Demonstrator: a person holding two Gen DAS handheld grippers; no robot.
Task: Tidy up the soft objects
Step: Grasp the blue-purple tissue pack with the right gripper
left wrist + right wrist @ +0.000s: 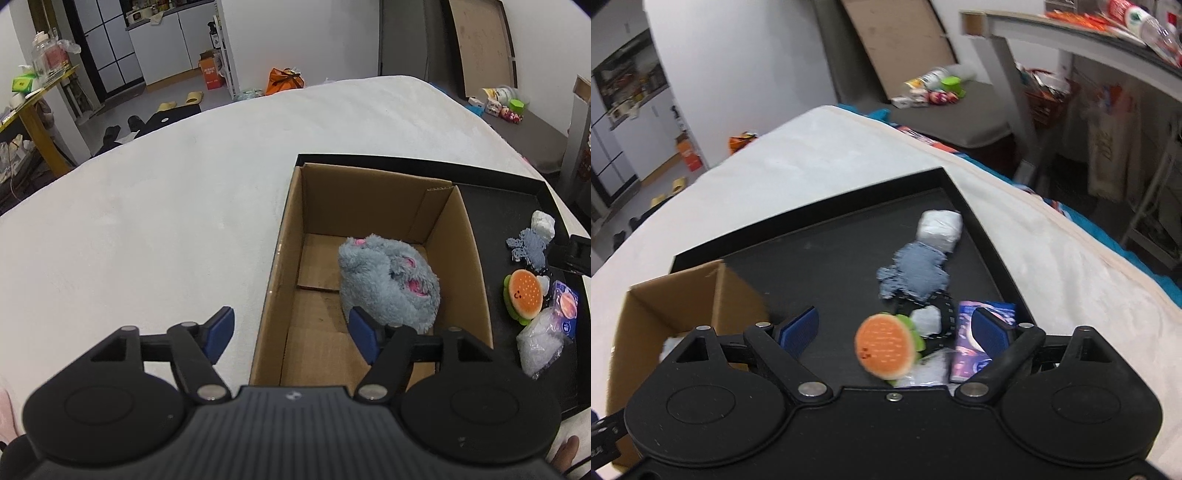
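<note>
Closest to the lens in the right wrist view, the right gripper (pixel 894 332) hangs with its blue pads spread wide and nothing between them, poised over the near end of the black tray (pixel 982 229), with the burger plush (pixel 884 349) lying almost between the fingers but not touched. Over on the other side, the left gripper (pixel 291 334) is likewise wide open and empty, straddling the near left wall of the cardboard box (pixel 476 266), which stands in the tray's left part. By my reading the sorting is barely begun: one item, the grey plush (pixel 388 282), already lies in the box against its right wall, while the rest wait on the tray. Left outside are the burger plush, a grey knitted piece (pixel 916 271) further back, a white wrapped bundle (pixel 940 229) beyond it near the tray's far corner, a clear crinkly bag (pixel 541 345) and a blue packet (pixel 975 339) at the near right; a black strap beside the burger is too tangled to identify. The grey plush looks thick and fluffy, with pink patches, slumped in a loose heap. The burger is a small flat cushion, orange on top with a green frill, and probably squashes easily under the pads
</note>
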